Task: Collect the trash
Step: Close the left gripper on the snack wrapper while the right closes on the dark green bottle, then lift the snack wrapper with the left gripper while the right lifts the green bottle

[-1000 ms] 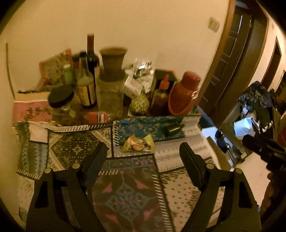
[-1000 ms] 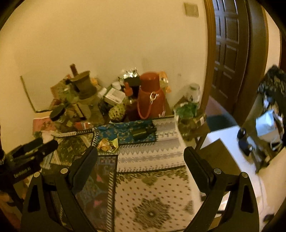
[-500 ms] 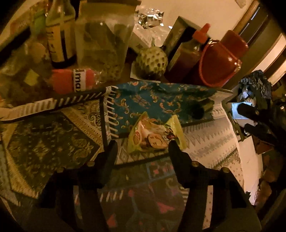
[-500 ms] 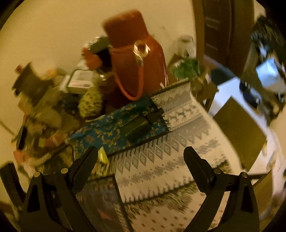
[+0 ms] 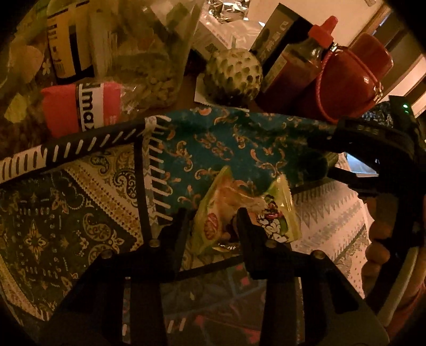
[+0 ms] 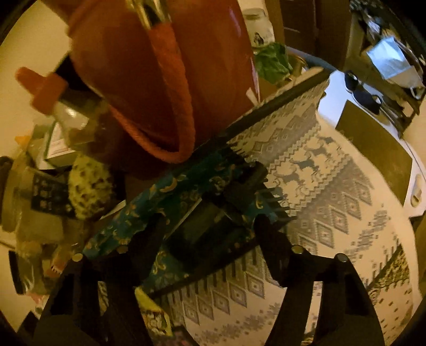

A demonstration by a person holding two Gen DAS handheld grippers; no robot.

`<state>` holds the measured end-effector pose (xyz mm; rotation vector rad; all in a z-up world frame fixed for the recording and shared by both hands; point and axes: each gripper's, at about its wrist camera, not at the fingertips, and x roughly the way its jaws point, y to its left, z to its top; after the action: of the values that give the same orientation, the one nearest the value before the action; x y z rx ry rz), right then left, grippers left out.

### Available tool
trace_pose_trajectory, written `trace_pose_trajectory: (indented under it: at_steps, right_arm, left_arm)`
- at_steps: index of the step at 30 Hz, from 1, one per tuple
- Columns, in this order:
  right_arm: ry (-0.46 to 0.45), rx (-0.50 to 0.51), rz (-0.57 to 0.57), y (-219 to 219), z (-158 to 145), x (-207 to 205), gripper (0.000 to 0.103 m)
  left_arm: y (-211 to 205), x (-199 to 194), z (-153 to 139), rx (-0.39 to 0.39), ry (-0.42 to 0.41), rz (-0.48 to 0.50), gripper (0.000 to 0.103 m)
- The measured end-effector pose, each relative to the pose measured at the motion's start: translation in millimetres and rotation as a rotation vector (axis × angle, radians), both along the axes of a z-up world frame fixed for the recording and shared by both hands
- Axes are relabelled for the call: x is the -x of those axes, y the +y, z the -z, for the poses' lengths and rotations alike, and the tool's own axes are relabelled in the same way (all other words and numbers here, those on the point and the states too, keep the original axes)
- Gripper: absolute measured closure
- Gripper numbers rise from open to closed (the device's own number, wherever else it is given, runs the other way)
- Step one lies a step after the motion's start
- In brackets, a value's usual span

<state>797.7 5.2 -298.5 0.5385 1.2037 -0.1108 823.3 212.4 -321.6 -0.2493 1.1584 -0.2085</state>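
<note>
While you hold both tools tipped down at the table, the entries run near to far.

Left tool [image 5: 211, 219]: your jaws have just been closing; the snack wrapper [image 5: 247, 210] sits between them. The right finger [image 5: 246, 226] lies against the wrapper's middle, the left finger stands just beside its edge. A firm pinch cannot be confirmed.

Snack wrapper: yellow-green, crumpled, lying on the near edge of the teal cloth [image 5: 226, 143], partly over the pale patterned cloth [image 5: 332, 213].

Right tool [image 6: 210, 226]: your jaws have just been closing around a dark bottle-like object [image 6: 213, 221] lying on its side on the teal cloth. Both fingers flank it; the picture is too dark and blurred to tell if the pads press on it.

Right tool seen from the left wrist: black frame at the right edge, one finger reaching to the dark object [image 5: 311, 165]; your hand [image 5: 378, 239] shows below it.

Table [image 5: 53, 213]: covered by several patterned cloths that overlap.

Behind the teal cloth: red flask [image 5: 354, 77] with a cord loop, red-capped sauce bottle [image 5: 300, 56], scaly green fruit [image 5: 234, 74], clear bag of dried bits [image 5: 151, 53], red packet [image 5: 80, 106].

Farthest: pale wall [image 5: 298, 10].
</note>
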Motion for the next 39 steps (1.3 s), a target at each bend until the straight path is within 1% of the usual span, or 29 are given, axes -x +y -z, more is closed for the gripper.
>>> trace_pose_trajectory:
  at_steps: [2, 3, 7, 8, 9, 10, 13, 16, 19, 20, 21, 25, 26, 29, 30, 31, 34, 36, 39]
  right_arm:
    - [0.002, 0.039, -0.003, 3.9, -0.9, -0.5, 0.046]
    - [0.004, 0.063, -0.013, 6.9, -1.3, -0.4, 0.048]
    - [-0.002, 0.076, -0.054, 10.5, -1.7, 7.7, 0.052]
    - [-0.003, 0.074, -0.072, 10.9, -1.8, 10.4, 0.053]
    - [-0.006, 0.072, -0.090, 10.8, -1.7, 14.1, 0.056]
    - [-0.009, 0.072, -0.107, 11.0, -1.0, 18.0, 0.058]
    - [-0.010, 0.073, -0.148, 9.3, 0.0, 33.8, 0.063]
    - [-0.015, 0.064, -0.188, 2.8, -3.4, 54.1, 0.064]
    - [-0.028, 0.056, -0.225, -2.9, -10.8, 69.6, 0.064]
    - [-0.039, 0.053, -0.241, -7.9, -15.3, 79.8, 0.064]
    - [-0.046, 0.051, -0.254, -14.7, -16.1, 80.9, 0.064]
    - [-0.091, 0.049, -0.301, -31.5, -34.0, 110.8, 0.064]
    - [-0.112, 0.051, -0.318, -36.7, -41.2, 121.8, 0.064]
    - [-0.159, 0.042, -0.350, -47.2, -61.7, 136.1, 0.064]
    - [-0.172, 0.039, -0.357, -46.9, -67.0, 130.6, 0.064]
    - [-0.195, 0.035, -0.369, -52.0, -75.2, 141.3, 0.064]
    - [-0.260, 0.035, -0.400, -59.1, -101.8, 163.5, 0.064]
    - [-0.308, 0.035, -0.426, -70.4, -119.6, 181.9, 0.064]
    - [-0.396, 0.044, -0.472, -86.3, -146.6, 212.9, 0.064]
  left_arm:
    - [-3.8, 0.3, 0.5, -0.025, -0.015, 0.010, 0.067]
    - [-5.7, 0.9, 0.6, -0.035, -0.021, 0.015, 0.069]
    - [-10.9, -2.6, 2.8, -0.052, -0.024, 0.011, 0.084]
    - [-10.2, -4.1, 4.0, -0.040, -0.016, 0.012, 0.092]
    - [-11.1, -5.5, 3.9, -0.034, -0.010, 0.010, 0.096]
    - [-10.4, -6.6, 4.4, -0.029, -0.007, 0.005, 0.098]
    - [-11.2, -7.4, 4.5, -0.019, 0.011, 0.005, 0.099]
    - [-11.9, 7.3, -4.7, -0.021, -0.001, 0.000, 0.101]
    - [-16.6, 23.5, -20.9, -0.037, -0.034, -0.010, 0.101]
    - [-18.8, 31.0, -29.2, -0.044, -0.050, -0.018, 0.101]
    - [-20.9, 35.8, -34.2, -0.049, -0.059, -0.024, 0.101]
    - [-28.9, 59.4, -65.8, -0.071, -0.126, -0.058, 0.101]
    - [-32.6, 69.2, -76.7, -0.067, -0.149, -0.071, 0.101]
    - [-40.5, 90.7, -100.2, -0.061, -0.201, -0.106, 0.101]
    - [-45.0, 100.4, -110.2, -0.056, -0.221, -0.123, 0.102]
    - [-48.3, 103.3, -116.9, -0.051, -0.232, -0.133, 0.102]
    - [-63.8, 138.0, -146.5, -0.034, -0.292, -0.186, 0.102]
    - [-71.4, 153.9, -161.9, -0.035, -0.325, -0.208, 0.102]
    - [-89.3, 190.8, -187.8, -0.040, -0.388, -0.232, 0.102]
